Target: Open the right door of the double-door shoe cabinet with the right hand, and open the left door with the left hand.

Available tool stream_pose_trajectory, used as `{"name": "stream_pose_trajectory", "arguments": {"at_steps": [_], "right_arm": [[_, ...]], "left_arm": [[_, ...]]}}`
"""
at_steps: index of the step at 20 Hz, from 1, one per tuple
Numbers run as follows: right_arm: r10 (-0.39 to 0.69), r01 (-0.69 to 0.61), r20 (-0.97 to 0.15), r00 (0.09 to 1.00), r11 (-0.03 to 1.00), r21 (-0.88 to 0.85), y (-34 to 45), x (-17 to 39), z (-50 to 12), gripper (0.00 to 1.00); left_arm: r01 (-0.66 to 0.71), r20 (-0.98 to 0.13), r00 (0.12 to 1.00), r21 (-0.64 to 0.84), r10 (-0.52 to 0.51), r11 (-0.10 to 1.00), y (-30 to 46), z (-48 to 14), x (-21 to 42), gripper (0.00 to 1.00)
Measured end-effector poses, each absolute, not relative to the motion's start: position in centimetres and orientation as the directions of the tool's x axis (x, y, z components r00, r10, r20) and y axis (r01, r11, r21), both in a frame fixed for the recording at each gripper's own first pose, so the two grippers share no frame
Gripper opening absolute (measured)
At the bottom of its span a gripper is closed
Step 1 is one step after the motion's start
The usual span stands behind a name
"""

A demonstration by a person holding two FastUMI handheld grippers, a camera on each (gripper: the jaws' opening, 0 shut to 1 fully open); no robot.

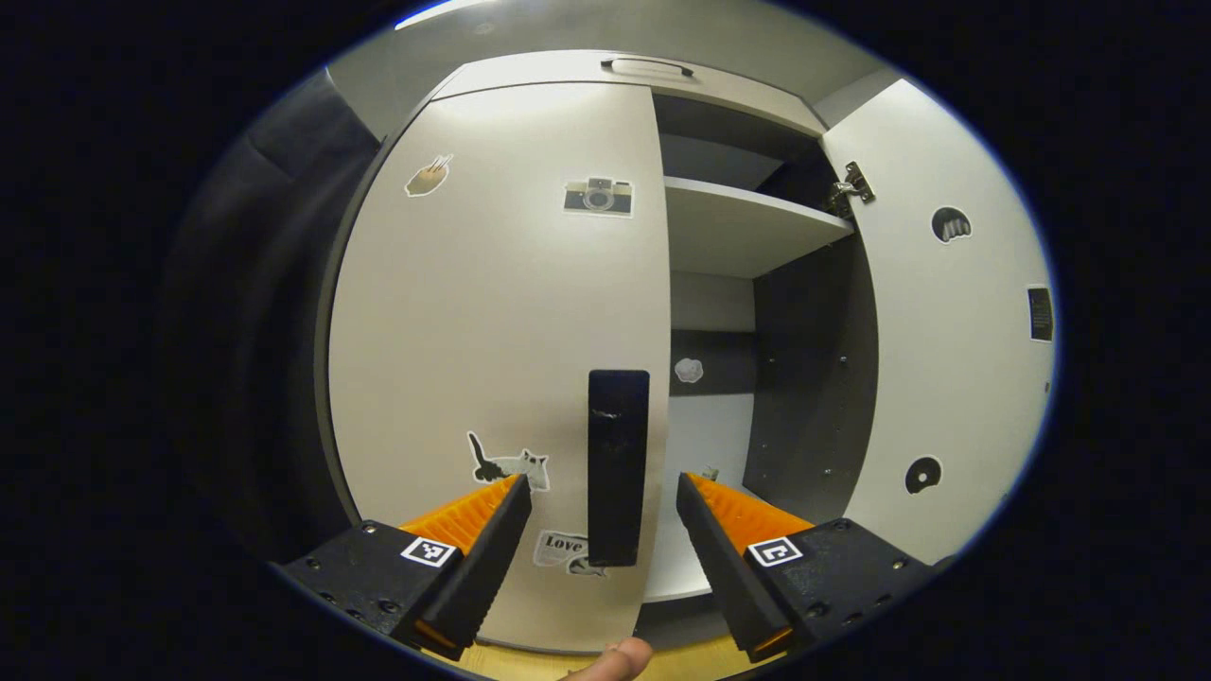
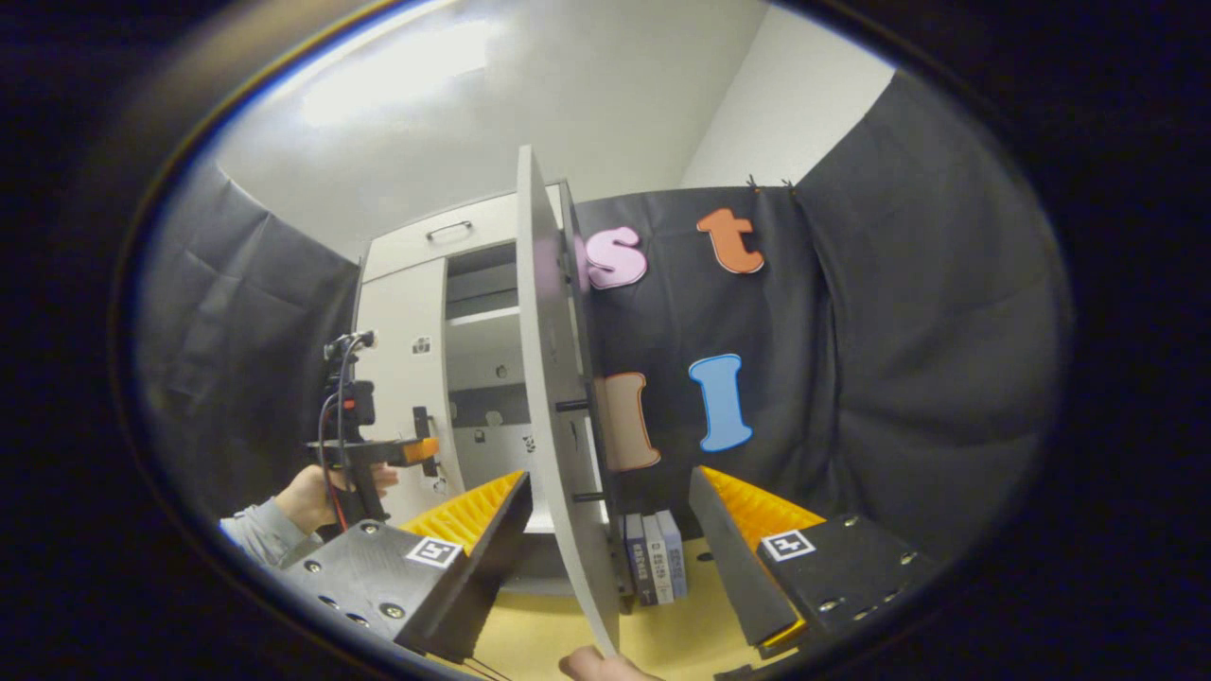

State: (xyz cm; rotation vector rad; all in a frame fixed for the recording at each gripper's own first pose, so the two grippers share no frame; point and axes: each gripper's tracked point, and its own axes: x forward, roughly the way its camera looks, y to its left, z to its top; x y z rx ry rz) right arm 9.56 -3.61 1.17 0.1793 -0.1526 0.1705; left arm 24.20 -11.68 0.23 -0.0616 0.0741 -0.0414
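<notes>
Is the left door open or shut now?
Shut. The left door lies flat over its half, handle between the open left gripper; right door is swung out.

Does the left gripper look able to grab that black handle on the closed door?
Probably yes: the left gripper is open, with the handle straight ahead between its jaws and nothing in between.

One shoe cabinet [image 1: 558, 71] with two doors, three books [image 2: 651, 556] and two grippers.

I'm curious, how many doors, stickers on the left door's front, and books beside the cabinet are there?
Doors: 2, left door, right door
Stickers on left door: 4, hand, camera, cat, word
Books: 3
Total: 9
</notes>
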Motion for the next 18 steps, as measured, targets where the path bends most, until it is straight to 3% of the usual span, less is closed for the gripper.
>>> {"name": "stream_pose_trajectory", "arguments": {"at_steps": [4, 5, 7, 13, 14, 17, 18], "right_arm": [[0.173, -0.195, 0.176, 0.969, 0.973, 0.123, -2.0, 7.9, 0.4, 0.99], [0.178, -0.200, 0.178, 0.968, 0.973, 0.114, -1.7, 7.5, 0.3, 0.99], [0.188, -0.208, 0.183, 0.965, 0.973, 0.097, -1.0, 6.8, 0.3, 0.99], [0.195, -0.216, 0.194, 0.961, 0.972, 0.094, 0.8, 5.8, 0.2, 0.99], [0.196, -0.217, 0.190, 0.962, 0.972, 0.095, 1.2, 5.7, -0.1, 0.95], [0.197, -0.212, 0.175, 0.965, 0.974, 0.075, 2.3, 5.4, -1.0, 0.99], [0.202, -0.216, 0.167, 0.965, 0.974, 0.067, 2.8, 5.3, -1.2, 0.99]], "left_arm": [[0.020, -0.064, 0.998, -0.041, -0.022, 0.999, -10.3, -0.1, 26.2, 0.94], [0.020, -0.048, 0.999, -0.045, -0.022, 0.999, -10.4, 0.2, 26.0, 0.86], [0.016, -0.061, 0.998, -0.021, -0.017, 1.000, -10.4, -0.1, 26.1, 0.89], [-0.004, -0.098, 0.995, 0.019, 0.006, 1.000, -11.1, -0.1, 26.4, 0.80], [0.011, -0.106, 0.994, 0.016, -0.009, 1.000, -11.6, -0.2, 26.5, 0.76], [0.008, -0.120, 0.993, 0.003, -0.007, 1.000, -12.4, -0.5, 26.4, 0.30], [0.011, -0.124, 0.992, -0.002, -0.011, 1.000, -12.4, -0.4, 26.5, 0.29]]}}
